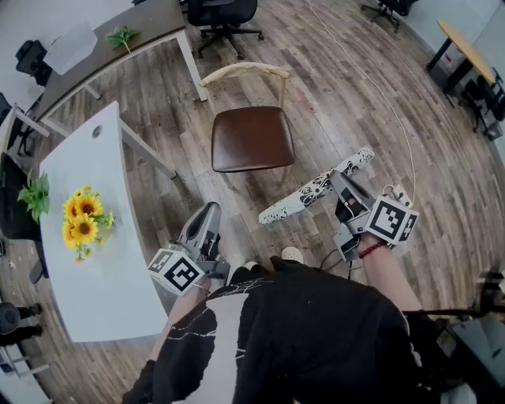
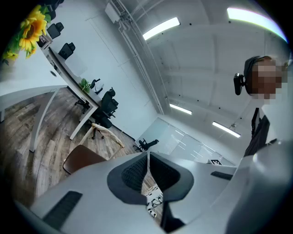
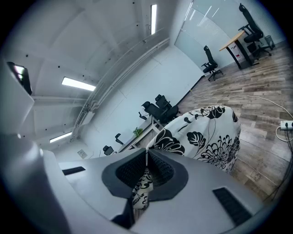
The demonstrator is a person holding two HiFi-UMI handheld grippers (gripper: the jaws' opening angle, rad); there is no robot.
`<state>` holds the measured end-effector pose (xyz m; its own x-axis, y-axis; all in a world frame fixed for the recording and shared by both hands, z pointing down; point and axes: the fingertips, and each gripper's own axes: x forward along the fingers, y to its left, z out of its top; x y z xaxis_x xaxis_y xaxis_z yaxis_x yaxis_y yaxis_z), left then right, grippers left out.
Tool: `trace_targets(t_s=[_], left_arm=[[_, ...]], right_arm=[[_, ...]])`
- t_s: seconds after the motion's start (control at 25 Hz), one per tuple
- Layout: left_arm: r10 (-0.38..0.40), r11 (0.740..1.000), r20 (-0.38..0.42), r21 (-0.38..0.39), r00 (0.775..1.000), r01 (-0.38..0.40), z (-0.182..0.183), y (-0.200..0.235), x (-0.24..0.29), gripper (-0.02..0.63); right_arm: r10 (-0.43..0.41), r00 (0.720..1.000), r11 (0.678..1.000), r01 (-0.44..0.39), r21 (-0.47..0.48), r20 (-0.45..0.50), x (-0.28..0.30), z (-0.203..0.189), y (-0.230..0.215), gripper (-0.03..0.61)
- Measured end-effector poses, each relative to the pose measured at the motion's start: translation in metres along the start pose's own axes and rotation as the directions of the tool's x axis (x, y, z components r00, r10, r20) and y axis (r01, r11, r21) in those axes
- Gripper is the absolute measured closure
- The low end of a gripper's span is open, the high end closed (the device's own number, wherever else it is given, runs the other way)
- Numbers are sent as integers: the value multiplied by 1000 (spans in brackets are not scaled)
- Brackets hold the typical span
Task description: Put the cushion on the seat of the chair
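A wooden chair with a brown seat (image 1: 252,138) stands on the plank floor ahead of me, its backrest on the far side. The cushion (image 1: 316,189), white with a black flower print, hangs in the air to the right of the chair. My right gripper (image 1: 338,180) is shut on its edge, and the cushion (image 3: 206,135) fills the right gripper view beyond the closed jaws. My left gripper (image 1: 210,211) is lower left of the chair, shut with nothing in it. In the left gripper view the seat (image 2: 81,157) lies to the left of the jaws.
A white table (image 1: 95,268) with sunflowers (image 1: 83,217) stands at my left. Behind the chair are a brown desk (image 1: 118,39) and a black office chair (image 1: 225,16). A white cable (image 1: 379,87) runs across the floor at the right, near a round table (image 1: 465,47).
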<state>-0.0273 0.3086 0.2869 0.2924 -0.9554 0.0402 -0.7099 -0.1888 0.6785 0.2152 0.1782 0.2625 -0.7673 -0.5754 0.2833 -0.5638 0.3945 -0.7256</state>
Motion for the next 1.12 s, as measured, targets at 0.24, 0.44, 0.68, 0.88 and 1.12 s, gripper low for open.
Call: trace_targets(t_s=[0.24, 0.44, 0.68, 0.88, 1.12], left_arm=[[4, 1000, 9, 1, 1000, -4, 1, -6, -2, 583], [9, 1000, 19, 4, 1000, -9, 3, -10, -9, 583], [-17, 1000, 31, 25, 999, 16, 13, -6, -26, 584], [-51, 998, 21, 47, 998, 50, 25, 3, -40, 583], [-25, 997, -8, 66, 1000, 26, 32, 8, -47, 588]], right_arm=[[23, 1000, 1000, -23, -13, -16, 0, -1, 5, 555], [38, 999, 999, -38, -15, -13, 0, 0, 12, 555], [57, 998, 998, -57, -16, 32, 4, 1, 27, 555], [97, 993, 995, -94, -42, 64, 22, -6, 54, 555], [83, 995, 996, -81, -33, 54, 30, -15, 65, 555]])
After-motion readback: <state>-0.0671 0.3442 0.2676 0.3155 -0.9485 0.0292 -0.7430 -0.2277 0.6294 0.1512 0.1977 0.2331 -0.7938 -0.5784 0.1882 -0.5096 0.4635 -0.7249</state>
